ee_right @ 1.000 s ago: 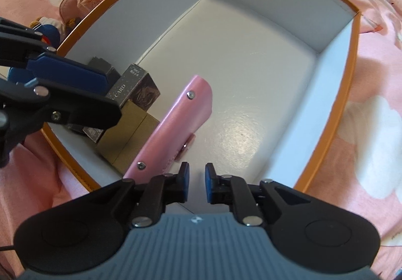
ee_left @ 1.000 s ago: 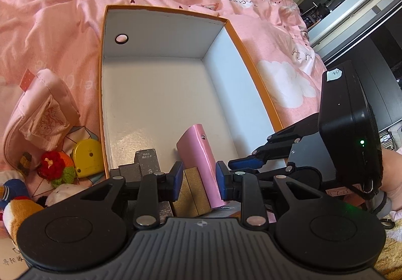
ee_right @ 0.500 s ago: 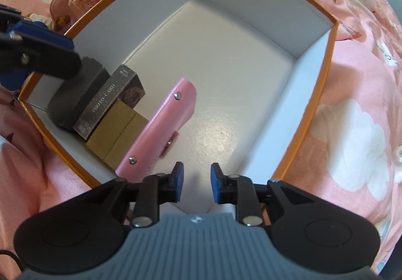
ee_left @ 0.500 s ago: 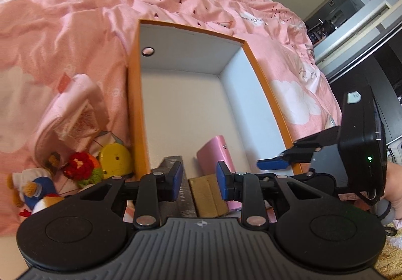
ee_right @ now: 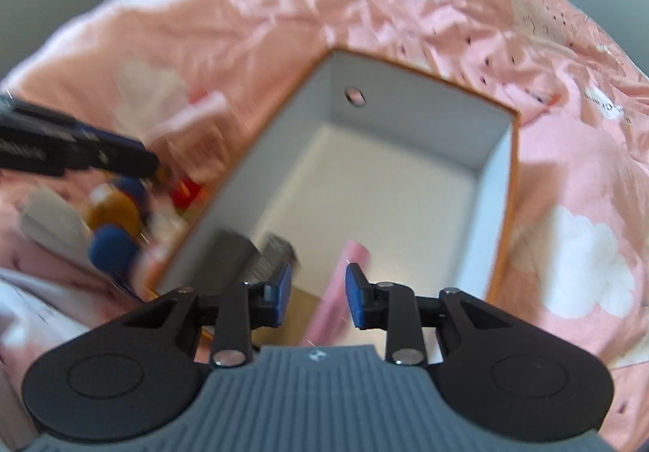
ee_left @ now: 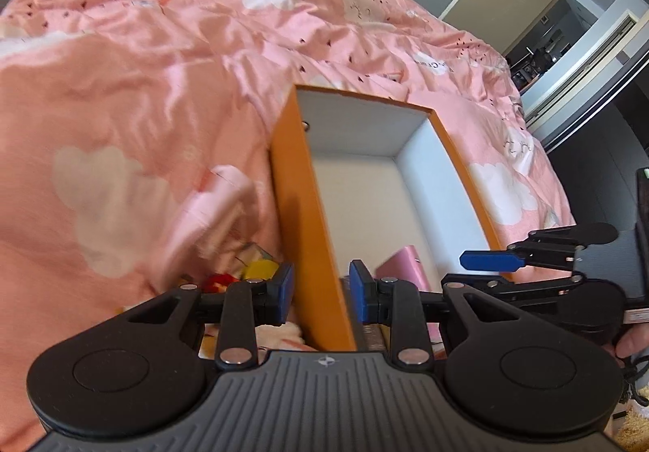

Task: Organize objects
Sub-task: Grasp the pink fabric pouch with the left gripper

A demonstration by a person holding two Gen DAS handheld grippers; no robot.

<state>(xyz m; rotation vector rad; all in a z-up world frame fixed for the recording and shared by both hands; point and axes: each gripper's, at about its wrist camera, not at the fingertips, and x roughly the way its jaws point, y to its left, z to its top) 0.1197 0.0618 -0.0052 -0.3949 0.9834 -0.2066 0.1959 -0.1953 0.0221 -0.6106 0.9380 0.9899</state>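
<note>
An orange box [ee_left: 302, 208] with a white inside sits on the pink bedding. A pink wallet [ee_right: 344, 289], dark card boxes [ee_right: 259, 253] and a tan box [ee_right: 302, 304] lie at its near end. My right gripper [ee_right: 318, 293] hangs above the wallet with its jaws opening, and nothing is pressed between the pads. My left gripper [ee_left: 322, 293] is open and holds nothing. It hovers over the box's left wall, which shows in the gap between its fingers. A blue finger [ee_left: 491, 261] of the right gripper shows on the right of the left wrist view.
Small toys lie just left of the box, a yellow one [ee_left: 259, 269] and a red one [ee_left: 215, 281], below a pink pouch [ee_left: 219, 200]. Rumpled pink bedding [ee_left: 142, 66] surrounds the box. A door and a dark room lie beyond the bed's far right.
My right gripper has risen from the box and its jaws have widened, leaving the pink wallet lying inside. My left gripper has drawn back and left, from inside the box to over its left wall.
</note>
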